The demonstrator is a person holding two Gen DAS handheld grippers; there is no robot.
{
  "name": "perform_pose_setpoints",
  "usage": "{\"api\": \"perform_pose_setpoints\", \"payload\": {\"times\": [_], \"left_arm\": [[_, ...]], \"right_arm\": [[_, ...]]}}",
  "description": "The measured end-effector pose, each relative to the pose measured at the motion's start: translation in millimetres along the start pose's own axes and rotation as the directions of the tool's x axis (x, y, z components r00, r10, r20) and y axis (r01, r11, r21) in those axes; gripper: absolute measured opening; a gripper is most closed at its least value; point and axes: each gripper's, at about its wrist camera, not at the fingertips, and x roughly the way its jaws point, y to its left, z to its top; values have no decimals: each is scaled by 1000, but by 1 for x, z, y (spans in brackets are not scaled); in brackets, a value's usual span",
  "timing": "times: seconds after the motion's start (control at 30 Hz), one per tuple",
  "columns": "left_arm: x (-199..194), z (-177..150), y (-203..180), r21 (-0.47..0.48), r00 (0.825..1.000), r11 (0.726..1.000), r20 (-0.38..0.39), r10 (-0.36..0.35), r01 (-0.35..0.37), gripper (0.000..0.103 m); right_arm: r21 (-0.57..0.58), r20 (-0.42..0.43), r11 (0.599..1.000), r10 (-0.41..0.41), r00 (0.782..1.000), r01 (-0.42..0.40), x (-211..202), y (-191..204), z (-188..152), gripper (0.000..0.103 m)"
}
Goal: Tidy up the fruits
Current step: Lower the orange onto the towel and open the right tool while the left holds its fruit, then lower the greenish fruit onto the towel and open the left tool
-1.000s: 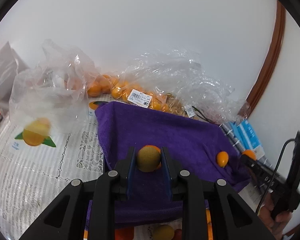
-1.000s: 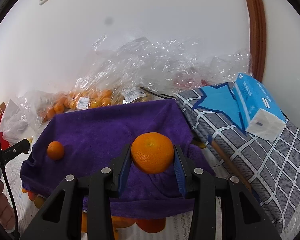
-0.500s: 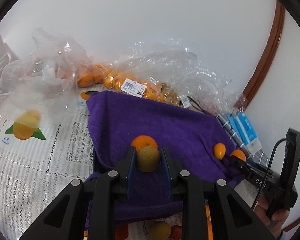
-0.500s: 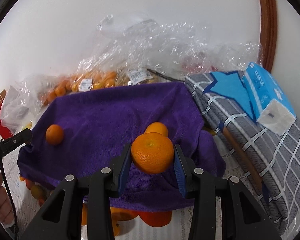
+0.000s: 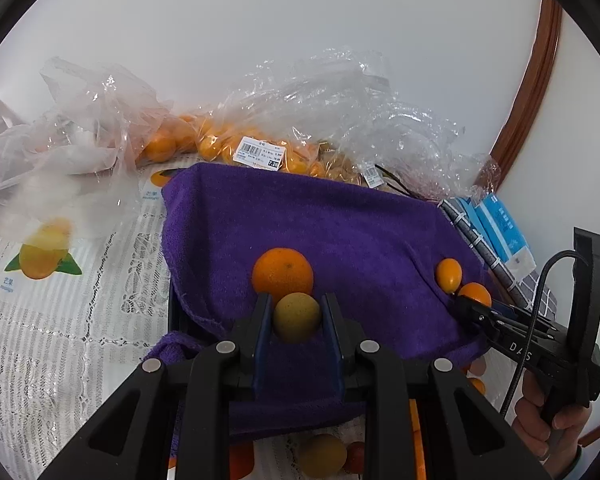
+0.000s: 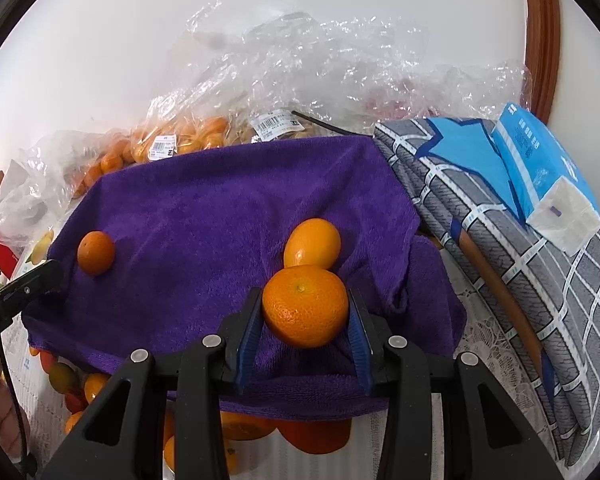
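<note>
Left claw point(image 5: 297, 316) clamped on a small yellow-green fruit point(image 5: 297, 317), held over the near part of the purple towel point(image 5: 340, 232). Just beyond it, an orange point(image 5: 283, 271) sits on the towel, partly hidden by the held fruit. Right claw point(image 6: 305, 312) clamped on a mandarin point(image 6: 305, 306), also above the towel's near edge. Right behind it lies an oval orange fruit point(image 6: 312, 243), touching or nearly touching the mandarin from this view; cannot tell which.

Towel drapes over something raised on the lace-covered tabletop point(image 5: 60, 320). More loose fruit point(image 6: 256, 428) peeks out below the towel's front edge, mostly blocked by the claw bodies.

Behind the towel: clear plastic bags of small oranges point(image 5: 220, 142) with barcode labels, plus crumpled empty-looking plastic wrap point(image 6: 320, 52) against the white wall. Left of the towel, a bag printed with a mango picture point(image 5: 40, 256).

Right side: a grey checked cloth with a blue star point(image 6: 480, 184) and a blue tissue pack point(image 6: 540, 176) lying on top of it. Brown curved trim point(image 6: 540, 28) on the wall at far right.
</note>
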Motion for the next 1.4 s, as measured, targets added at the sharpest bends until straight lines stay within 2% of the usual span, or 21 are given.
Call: {"api": "perform_pose_setpoints", "payload": {"times": [0.63,0.8,0.93,1.17,1.4], "left_arm": [[9,-2,-4,29,999,999,-33,40,-39,24],[10,-2,-4,33,999,999,-36,41,-40,24],[10,-2,-4,33,999,999,-36,39,-38,24],[11,-2,-3,33,999,999,-40,32,-31,24],[10,-2,-4,34,999,999,-51,16,-14,25]], "right_arm": [[-24,14,999,-22,1000,22,-1,4,0,41],[-24,43,999,-21,999,22,-8,4,1,51],[-25,70,1000,-13,997,15,-14,4,2,52],[-31,126,998,-46,991,51,-25,6,2,55],[-27,157,998,-55,986,60,-53,13,2,56]]}}
